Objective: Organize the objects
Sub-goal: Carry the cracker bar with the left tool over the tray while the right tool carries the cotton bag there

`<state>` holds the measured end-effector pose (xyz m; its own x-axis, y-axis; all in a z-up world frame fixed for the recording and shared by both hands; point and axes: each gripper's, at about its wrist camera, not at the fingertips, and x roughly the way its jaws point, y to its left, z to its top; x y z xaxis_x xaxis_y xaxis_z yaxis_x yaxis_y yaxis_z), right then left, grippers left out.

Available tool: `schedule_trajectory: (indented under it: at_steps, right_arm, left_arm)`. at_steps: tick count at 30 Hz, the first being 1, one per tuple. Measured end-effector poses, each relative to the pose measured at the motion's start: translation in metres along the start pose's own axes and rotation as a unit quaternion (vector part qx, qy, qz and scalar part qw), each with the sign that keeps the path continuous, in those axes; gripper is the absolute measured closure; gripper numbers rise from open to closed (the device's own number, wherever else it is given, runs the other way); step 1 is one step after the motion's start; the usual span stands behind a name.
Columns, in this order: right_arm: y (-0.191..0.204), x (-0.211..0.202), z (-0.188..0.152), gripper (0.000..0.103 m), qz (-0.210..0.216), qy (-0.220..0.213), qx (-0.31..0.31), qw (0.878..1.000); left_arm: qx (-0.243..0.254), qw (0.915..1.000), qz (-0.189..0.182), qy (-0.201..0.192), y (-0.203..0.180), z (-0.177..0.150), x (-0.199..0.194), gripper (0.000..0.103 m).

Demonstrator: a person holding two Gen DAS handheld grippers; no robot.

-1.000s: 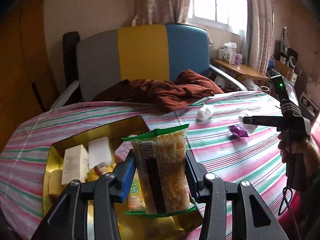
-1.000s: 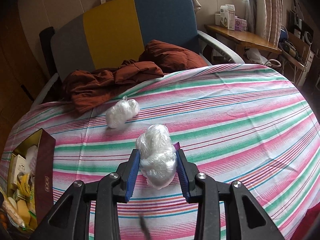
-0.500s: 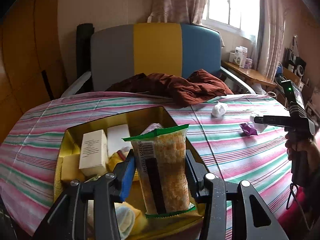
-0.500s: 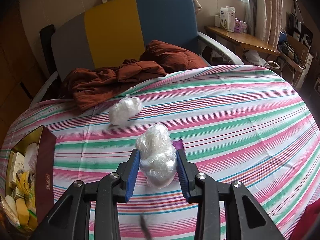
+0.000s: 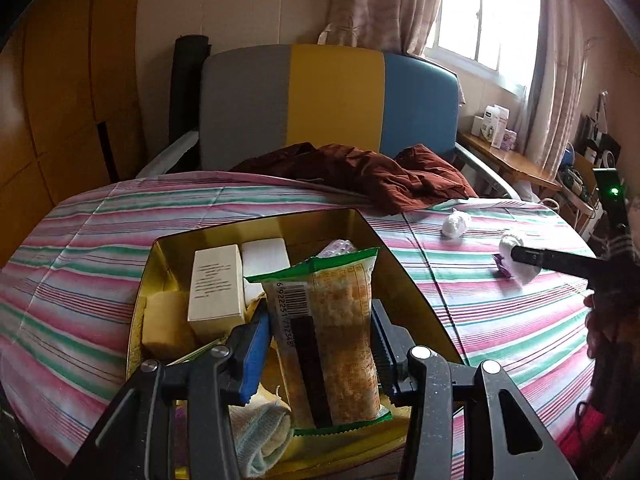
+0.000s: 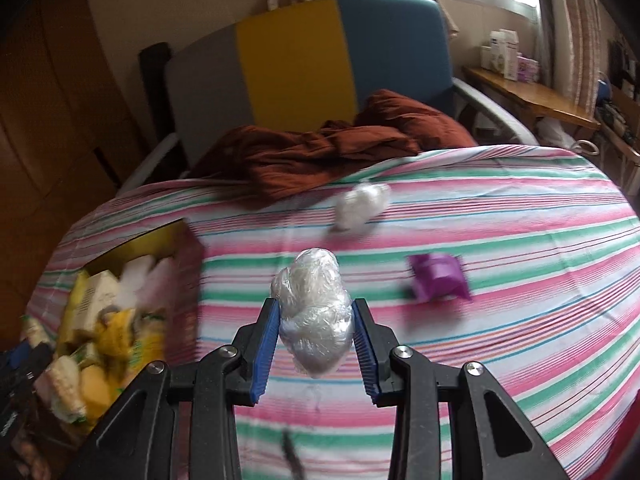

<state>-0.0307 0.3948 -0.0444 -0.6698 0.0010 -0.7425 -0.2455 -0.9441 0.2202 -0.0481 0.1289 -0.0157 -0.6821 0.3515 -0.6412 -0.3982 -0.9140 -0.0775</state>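
My left gripper (image 5: 320, 344) is shut on a green-edged snack packet (image 5: 328, 340) and holds it upright over the open gold box (image 5: 168, 248). Inside the box lie a cream carton (image 5: 216, 284), a white block (image 5: 266, 256) and several soft items. My right gripper (image 6: 316, 344) is shut on a ball of clear plastic wrap (image 6: 314, 312), lifted off the striped cloth. In the left wrist view the right gripper (image 5: 520, 258) shows at the right with that ball (image 5: 516, 254). The box (image 6: 120, 280) sits left in the right wrist view.
A second plastic ball (image 6: 360, 204) and a purple wrapper (image 6: 438, 276) lie on the striped tablecloth (image 6: 500, 240). A rust-brown cloth (image 5: 360, 172) drapes over the table's far edge before a grey, yellow and blue chair (image 5: 332, 96). A wooden shelf (image 5: 504, 160) stands at the right.
The left gripper carried the snack packet leftward over the box. The right gripper lifted the plastic ball off the cloth and swung left, uncovering the purple wrapper and bringing the box closer.
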Motion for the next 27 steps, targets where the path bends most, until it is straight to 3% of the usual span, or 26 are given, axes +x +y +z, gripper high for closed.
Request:
schedule_trajectory:
  at_steps: [13,27]
  right_arm:
    - [0.081,-0.011,-0.033,0.067,0.092,0.016,-0.043,0.995]
    - [0.129,-0.011,-0.056,0.067,0.130,0.041,-0.094,0.986]
  left_arm:
    - [-0.014,0.9999,0.006,-0.005,0.015,-0.004,-0.008,0.056]
    - [-0.020,0.9996,0.014,-0.016,0.028,-0.008,-0.020,0.056]
